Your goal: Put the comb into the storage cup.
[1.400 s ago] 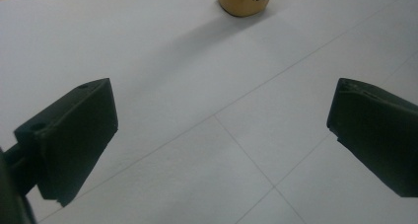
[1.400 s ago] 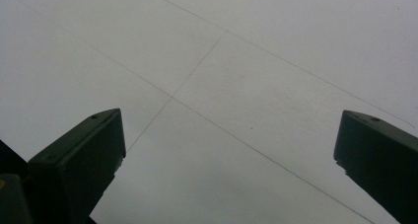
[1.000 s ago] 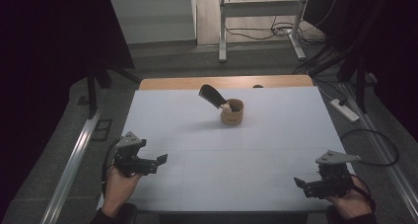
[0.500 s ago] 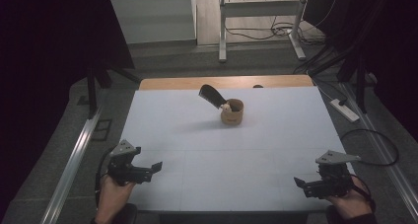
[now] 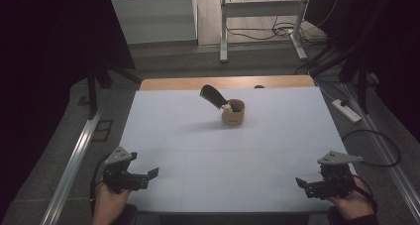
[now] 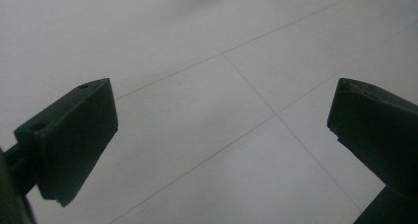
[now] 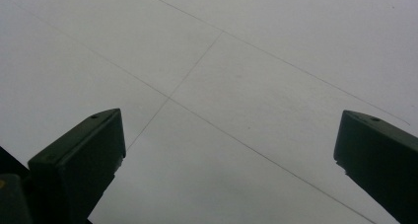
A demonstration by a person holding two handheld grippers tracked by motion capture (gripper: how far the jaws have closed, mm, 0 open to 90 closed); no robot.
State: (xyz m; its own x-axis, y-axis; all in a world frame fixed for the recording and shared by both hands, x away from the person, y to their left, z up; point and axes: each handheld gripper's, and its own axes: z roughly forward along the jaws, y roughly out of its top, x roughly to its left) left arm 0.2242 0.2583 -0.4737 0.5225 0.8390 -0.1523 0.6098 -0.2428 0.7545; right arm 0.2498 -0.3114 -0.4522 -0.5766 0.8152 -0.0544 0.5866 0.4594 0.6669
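Grippers sit nearest, at the table's (image 5: pixel 198 150) front edge: the left gripper (image 5: pixel 148 175) by the front left corner, the right gripper (image 5: pixel 303 184) by the front right, each with its jaws wide apart over bare white tabletop and holding nothing. Farther back, well apart from both, a small tan cup (image 5: pixel 233 113) stands upright near the table's far edge, a dark scoop (image 5: pixel 212 95) leaning from it. No writing is readable.
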